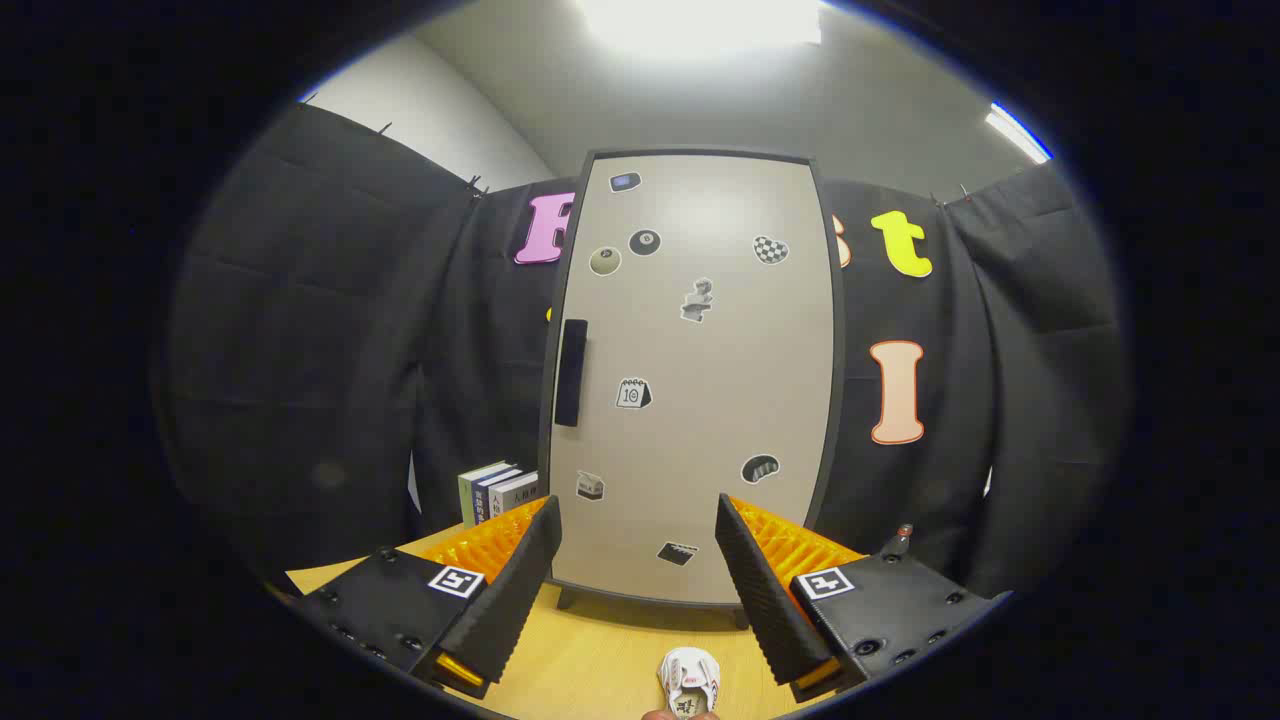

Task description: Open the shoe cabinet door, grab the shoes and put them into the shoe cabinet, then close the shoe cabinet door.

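The shoe cabinet (700, 400) stands upright on the wooden table, just beyond my fingers. Its pale door, dotted with stickers, is closed. A dark vertical handle (571, 372) sits on the door's left edge. My gripper (637, 520) is open, its fingers spread wide in front of the door's lower part with nothing between them. A small white shoe (688, 680) with red markings lies on the table below and between the fingers, close to me.
A few books (497, 492) stand upright on the wooden table (590, 655) to the left of the cabinet, behind my left finger. Black cloth walls close the booth on both sides and behind the cabinet.
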### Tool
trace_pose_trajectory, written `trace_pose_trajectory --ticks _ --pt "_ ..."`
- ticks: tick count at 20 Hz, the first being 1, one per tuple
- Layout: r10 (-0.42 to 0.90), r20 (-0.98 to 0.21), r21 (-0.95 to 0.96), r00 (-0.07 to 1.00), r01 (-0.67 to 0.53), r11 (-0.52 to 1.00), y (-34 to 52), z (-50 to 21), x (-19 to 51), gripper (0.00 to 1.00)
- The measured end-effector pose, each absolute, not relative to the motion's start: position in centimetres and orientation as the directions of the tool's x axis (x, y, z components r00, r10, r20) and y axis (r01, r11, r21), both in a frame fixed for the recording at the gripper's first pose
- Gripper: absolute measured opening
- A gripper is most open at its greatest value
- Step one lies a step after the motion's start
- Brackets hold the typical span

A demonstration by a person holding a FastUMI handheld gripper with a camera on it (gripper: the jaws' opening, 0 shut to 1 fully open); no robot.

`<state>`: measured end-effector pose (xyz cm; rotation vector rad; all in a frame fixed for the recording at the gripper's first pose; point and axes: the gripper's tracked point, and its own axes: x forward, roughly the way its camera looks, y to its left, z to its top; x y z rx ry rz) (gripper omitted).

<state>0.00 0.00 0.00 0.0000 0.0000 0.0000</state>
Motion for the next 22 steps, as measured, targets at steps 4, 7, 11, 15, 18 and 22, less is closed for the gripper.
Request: trace_pose_trajectory --ticks 4,7,11,15,18,22 --pt "-0.012 0.013 0.017 1.0 0.012 1.0 -0.2 0.5 -0.2 0.98" --pt "-0.024 0.008 0.024 1.0 0.023 0.999 -0.4 0.4 -0.6 0.97" --pt "-0.04 0.008 0.046 0.999 0.039 0.998 -0.5 0.9 -0.9 0.97" --pt "-0.036 0.026 0.056 0.999 0.035 0.998 0.1 2.2 -0.5 0.97" --pt "-0.03 0.04 0.05 0.999 0.028 0.998 0.9 3.0 -0.2 0.97" --pt "-0.015 0.048 0.049 0.999 0.013 0.999 2.2 3.7 0.0 0.97"
